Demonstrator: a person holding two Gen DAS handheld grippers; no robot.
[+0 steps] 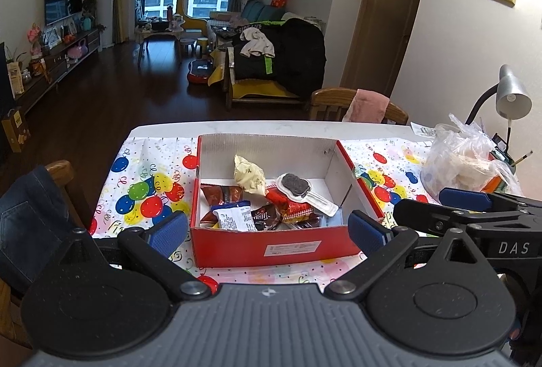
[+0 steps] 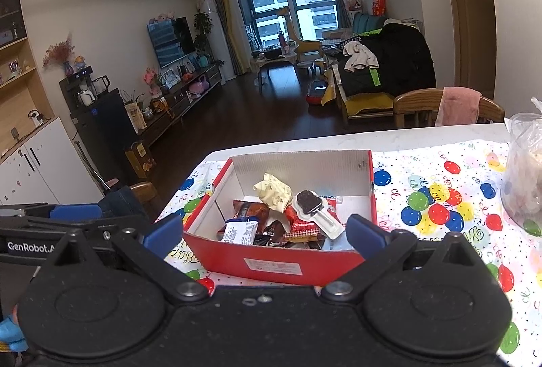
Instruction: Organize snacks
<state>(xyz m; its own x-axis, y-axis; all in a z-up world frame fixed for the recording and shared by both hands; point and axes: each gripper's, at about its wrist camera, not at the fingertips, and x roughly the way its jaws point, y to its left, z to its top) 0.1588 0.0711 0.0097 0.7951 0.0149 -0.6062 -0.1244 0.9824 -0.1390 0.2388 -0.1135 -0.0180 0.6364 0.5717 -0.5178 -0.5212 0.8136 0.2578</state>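
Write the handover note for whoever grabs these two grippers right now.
Left gripper: open, empty, held before the near wall of the red box.
Right gripper: open, empty, at the same wall.
Snacks: all visible ones lie loose in the box, among them a cream wrapped snack, a dark ice-pop-shaped pack, a white-and-blue packet and a red wafer pack.
Done: none seen on the balloon tablecloth.
Left: check the clear plastic bag; its contents are unclear.

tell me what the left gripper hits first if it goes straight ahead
Probably the near red wall of the snack box. The open left gripper points squarely at it, the box sitting between its fingers; how far off the wall is cannot be told.
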